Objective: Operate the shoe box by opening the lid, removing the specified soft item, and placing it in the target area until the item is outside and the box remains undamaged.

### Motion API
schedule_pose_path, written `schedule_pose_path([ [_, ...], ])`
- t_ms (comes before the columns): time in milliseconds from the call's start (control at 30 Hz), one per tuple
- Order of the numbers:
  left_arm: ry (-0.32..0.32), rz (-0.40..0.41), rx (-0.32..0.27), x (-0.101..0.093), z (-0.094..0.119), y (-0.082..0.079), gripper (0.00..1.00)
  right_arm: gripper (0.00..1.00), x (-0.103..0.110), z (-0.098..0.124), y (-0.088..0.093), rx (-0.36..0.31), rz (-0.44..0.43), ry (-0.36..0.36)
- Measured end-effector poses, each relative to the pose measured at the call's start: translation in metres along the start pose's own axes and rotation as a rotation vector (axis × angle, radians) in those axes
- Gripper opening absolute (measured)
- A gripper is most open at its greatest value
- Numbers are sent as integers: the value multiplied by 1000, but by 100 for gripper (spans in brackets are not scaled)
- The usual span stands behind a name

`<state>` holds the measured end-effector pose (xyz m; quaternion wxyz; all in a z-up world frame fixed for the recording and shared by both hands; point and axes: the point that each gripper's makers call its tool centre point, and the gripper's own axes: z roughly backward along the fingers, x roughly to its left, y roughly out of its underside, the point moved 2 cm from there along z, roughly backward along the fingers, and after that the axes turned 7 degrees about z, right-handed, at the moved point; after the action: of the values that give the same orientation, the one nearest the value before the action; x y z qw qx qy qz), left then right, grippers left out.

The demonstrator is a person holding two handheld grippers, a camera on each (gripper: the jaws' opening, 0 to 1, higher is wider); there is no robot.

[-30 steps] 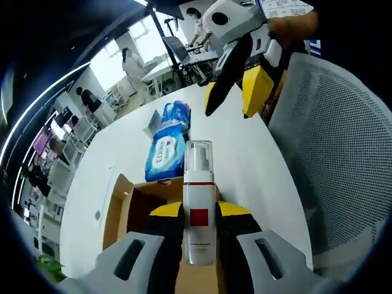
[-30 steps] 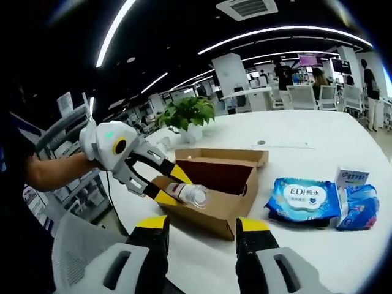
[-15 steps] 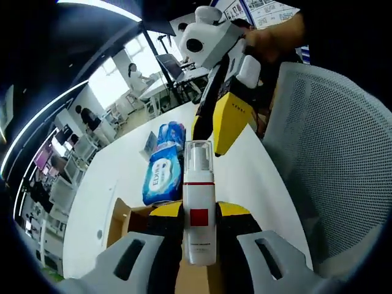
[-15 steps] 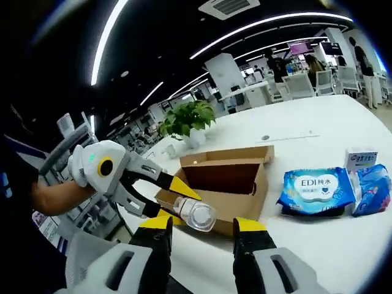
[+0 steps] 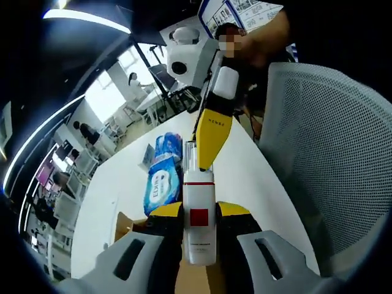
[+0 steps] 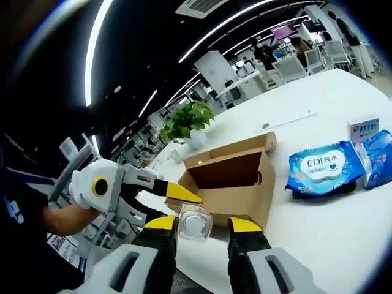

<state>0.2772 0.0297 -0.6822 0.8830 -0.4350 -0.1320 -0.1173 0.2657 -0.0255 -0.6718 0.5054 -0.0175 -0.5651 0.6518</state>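
A white pump bottle (image 5: 199, 229) with a red square label and a clear cap stands upright between the jaws of my left gripper (image 5: 199, 211), which is shut on it. My right gripper (image 5: 209, 138) comes in from above, one yellow finger right by the cap. In the right gripper view the cap (image 6: 195, 222) sits between the spread jaws of my right gripper (image 6: 202, 225), with a gap on each side. The left gripper (image 6: 176, 203) holds the bottle from the left. The brown shoe box (image 6: 236, 184) stands open on the white table (image 6: 318, 226).
A blue pack of wet wipes (image 6: 321, 167) (image 5: 160, 184) lies on the table beyond the box, with a second blue pack (image 6: 378, 160) and a small white carton (image 6: 362, 128) beside it. A potted plant (image 6: 184, 119) stands at the back. A grey mesh chair (image 5: 331, 171) is close on the right.
The right gripper has moved in toward the bottle, and its jaws now flank the cap. The left gripper has kept its hold on the bottle and lifted away from the box.
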Motion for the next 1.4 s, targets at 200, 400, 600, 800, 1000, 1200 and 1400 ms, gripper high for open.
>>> schedule_pose_path([
  [200, -2, -32, 0, -2, -2, 0, 19, 23, 3, -2, 2, -1, -35, -17],
  [400, -24, -40, -2, -1, -5, -1, 19, 17, 2, -3, 1, -22, -97, -25],
  [600, -20, -30, -4, -3, -6, 1, 20, 16, 3, -2, 4, -7, -109, -29],
  [800, -24, -41, -4, -2, -7, 2, 20, 15, 3, -3, 3, -6, -104, -18],
  [1000, -37, -11, -11, 3, -5, 2, 22, 15, 1, -5, 1, -5, -82, -4],
  [1200, -57, 53, -44, 10, 2, 2, 39, 15, 1, -5, -2, -3, -31, 4],
  [1400, -78, 152, -25, 12, 6, 12, 49, 15, 0, -5, -8, 11, 39, 3],
])
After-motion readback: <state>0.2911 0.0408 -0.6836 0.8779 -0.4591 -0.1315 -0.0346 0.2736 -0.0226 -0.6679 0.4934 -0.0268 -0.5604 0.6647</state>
